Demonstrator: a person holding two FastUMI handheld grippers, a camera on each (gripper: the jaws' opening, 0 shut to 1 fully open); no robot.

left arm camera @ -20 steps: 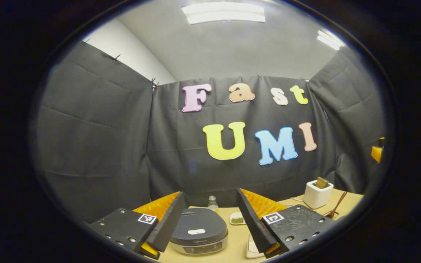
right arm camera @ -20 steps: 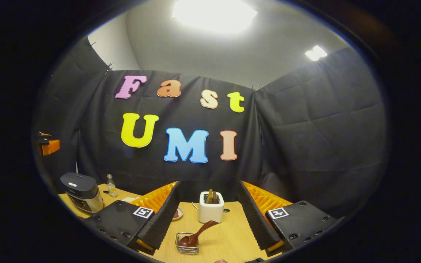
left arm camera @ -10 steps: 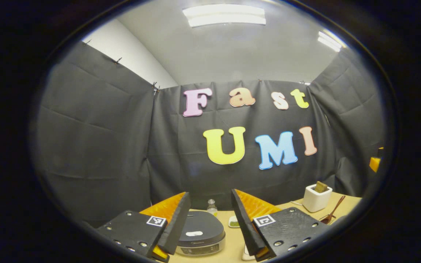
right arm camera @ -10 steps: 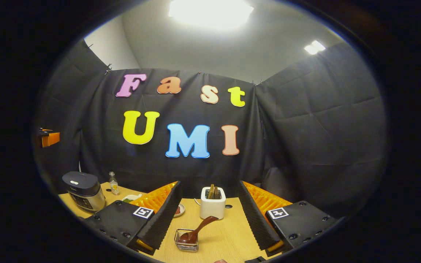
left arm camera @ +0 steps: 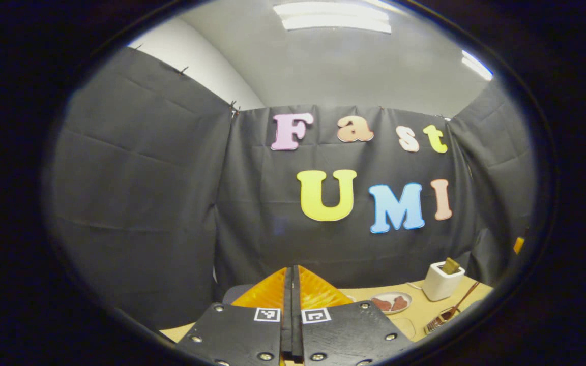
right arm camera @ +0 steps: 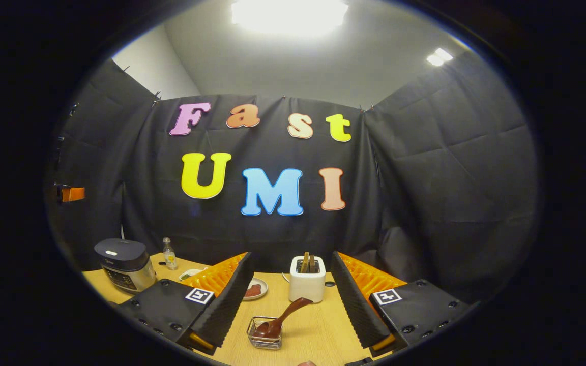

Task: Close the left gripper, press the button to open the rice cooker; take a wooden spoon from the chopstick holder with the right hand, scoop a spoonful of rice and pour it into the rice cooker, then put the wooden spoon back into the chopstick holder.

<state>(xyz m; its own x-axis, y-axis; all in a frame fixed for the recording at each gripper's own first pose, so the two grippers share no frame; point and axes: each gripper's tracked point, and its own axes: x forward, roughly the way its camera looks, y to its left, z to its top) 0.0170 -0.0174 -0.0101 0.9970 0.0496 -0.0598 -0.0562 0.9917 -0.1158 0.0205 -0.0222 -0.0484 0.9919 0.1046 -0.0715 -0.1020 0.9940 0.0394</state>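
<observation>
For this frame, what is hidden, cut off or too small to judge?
- Rice cooker: small at the right gripper view's left edge; its button can't be picked out. In the left gripper view, the shut left gripper covers the table ahead.
- Wire basket, right gripper view: the spoon covers its contents.
- Chopstick holder: contents too small to identify.
</observation>
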